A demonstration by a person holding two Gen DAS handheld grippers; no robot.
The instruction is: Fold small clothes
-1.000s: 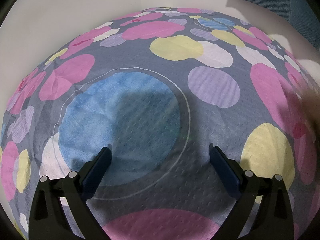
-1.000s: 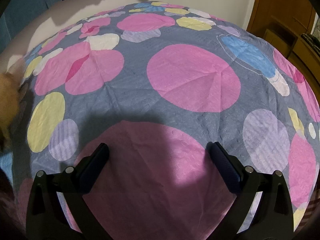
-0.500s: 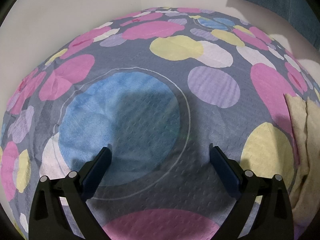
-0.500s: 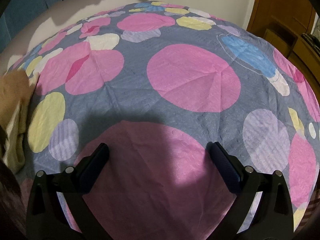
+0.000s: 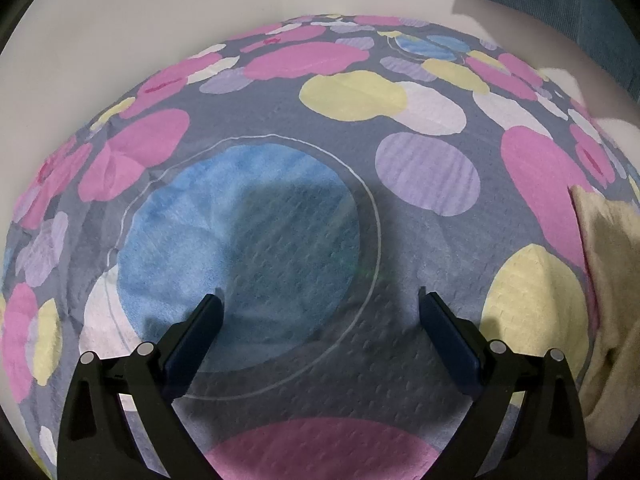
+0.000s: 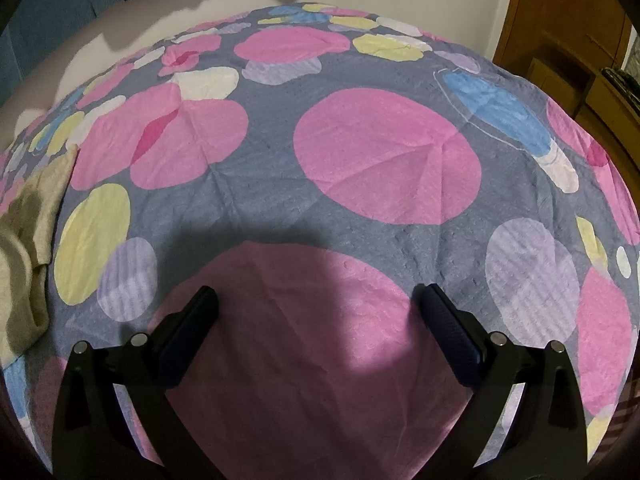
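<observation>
One cream garment point(image 5: 612, 320) is lying crumpled on the dotted bedspread point(image 5: 320, 128), to the right of its blue circle and left of the large pink circle in the right wrist view point(image 6: 24, 248). The left gripper point(image 5: 318, 312) and right gripper point(image 6: 318, 308) are hovering over the bedspread, each with two fingers spread wide, grasping nothing. No writing is showing.

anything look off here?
Only the beige garment: it lies crumpled in a heap on the bedspread, between the two open grippers, mostly cut off at both frames' edges. Nothing spilled or damaged.
</observation>
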